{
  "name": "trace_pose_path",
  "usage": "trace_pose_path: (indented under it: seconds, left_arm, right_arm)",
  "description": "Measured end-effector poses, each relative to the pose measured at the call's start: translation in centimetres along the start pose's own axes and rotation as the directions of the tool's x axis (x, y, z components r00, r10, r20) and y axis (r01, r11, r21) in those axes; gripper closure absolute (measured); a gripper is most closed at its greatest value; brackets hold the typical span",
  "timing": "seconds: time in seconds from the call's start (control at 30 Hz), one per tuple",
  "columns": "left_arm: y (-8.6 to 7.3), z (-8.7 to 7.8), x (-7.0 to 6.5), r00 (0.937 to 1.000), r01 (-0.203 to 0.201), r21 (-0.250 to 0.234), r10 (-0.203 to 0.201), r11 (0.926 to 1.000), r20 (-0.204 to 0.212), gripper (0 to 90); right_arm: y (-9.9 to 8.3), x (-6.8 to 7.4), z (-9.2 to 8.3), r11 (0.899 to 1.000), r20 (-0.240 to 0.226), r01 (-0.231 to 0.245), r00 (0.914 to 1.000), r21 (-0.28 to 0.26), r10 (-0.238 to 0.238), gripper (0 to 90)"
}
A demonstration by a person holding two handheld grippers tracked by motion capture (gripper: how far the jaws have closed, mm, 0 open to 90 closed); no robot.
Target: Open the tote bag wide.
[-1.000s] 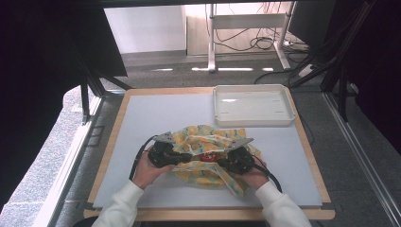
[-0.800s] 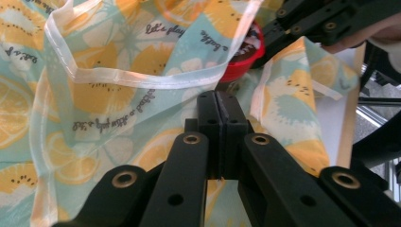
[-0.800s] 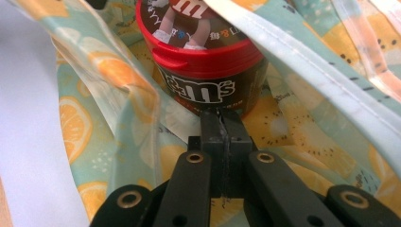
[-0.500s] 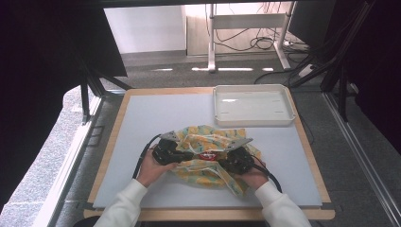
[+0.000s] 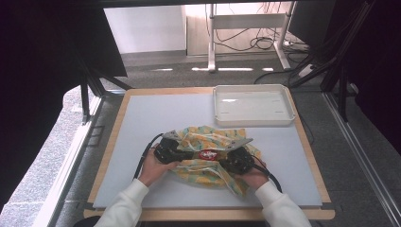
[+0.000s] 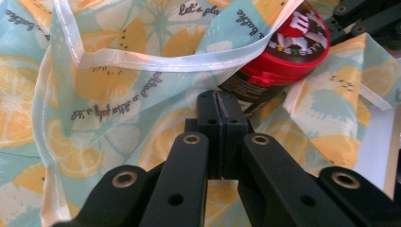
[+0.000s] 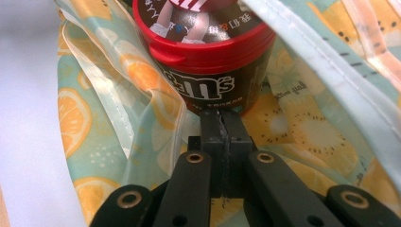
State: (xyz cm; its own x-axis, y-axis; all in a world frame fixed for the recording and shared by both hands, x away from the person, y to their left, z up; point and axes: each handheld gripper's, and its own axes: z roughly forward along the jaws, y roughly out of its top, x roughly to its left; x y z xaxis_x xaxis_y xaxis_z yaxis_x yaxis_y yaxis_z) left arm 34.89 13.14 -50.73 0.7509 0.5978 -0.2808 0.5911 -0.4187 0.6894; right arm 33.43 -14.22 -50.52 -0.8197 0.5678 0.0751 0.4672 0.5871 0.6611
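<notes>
cloth [image 5: 208, 156]: thin, limp, slippery, take by hem | tub [image 7: 203, 52]: light, rigid, on cloth | left hand-held gripper [image 6: 218, 101], right hand-held gripper [image 7: 221, 118]: jaws pressed together, empty | counter [image 5: 156, 113]

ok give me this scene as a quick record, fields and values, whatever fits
work surface: pale table top with a wooden edge
cloth: lemon-print fabric bag, crumpled near the front middle
container: brown candy tub with a red lid, lying among the folds of the bag
left gripper: jaws shut, tips at the cloth beside the tub
right gripper: jaws shut, tips right below the tub; whether cloth is pinched, cannot tell
tray: white tray at the far right, nothing in it
</notes>
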Motion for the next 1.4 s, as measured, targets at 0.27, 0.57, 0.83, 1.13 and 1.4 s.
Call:
trace_pose_path:
  seconds: [0.27, 0.57, 0.83, 1.13, 1.4]
  left_arm:
    - [0.1, 0.5, 0.5, 0.9995, 0.019, -0.004, -0.019, 0.9998, -0.024, 90.0]
    - [0.7, 0.9, 1.2, 0.9983, 0.029, -0.006, -0.029, 0.9996, -0.051, 90.0]
    - [2.0, 2.1, 2.6, 0.9956, 0.077, -0.014, -0.078, 0.9969, -0.052, 90.0]
    - [3.0, 4.3, 3.6, 0.9894, 0.137, 0.010, -0.136, 0.9906, -0.052, 90.0]
    - [4.0, 5.4, 4.4, 0.9828, 0.175, 0.029, -0.173, 0.9841, -0.064, 90.0]
  right_arm:
    - [0.0, 0.0, 0.0, 1.000, -0.003, 0.001, 1.0000, 0.003, -0.001, 89.0]
    - [-0.2, 0.1, 0.0, 1.000, -0.007, 0.010, 0.9999, 0.008, -0.010, 88.9]
    - [-0.6, 0.4, 0.0, 1.000, -0.017, 0.023, 0.9996, 0.021, -0.023, 89.0]
    - [-1.5, 2.1, 0.5, 0.996, -0.056, 0.070, 0.9963, 0.061, -0.066, 89.0]
    - [-1.9, 3.3, 0.6, 0.992, -0.068, 0.105, 0.9927, 0.075, -0.100, 89.0]
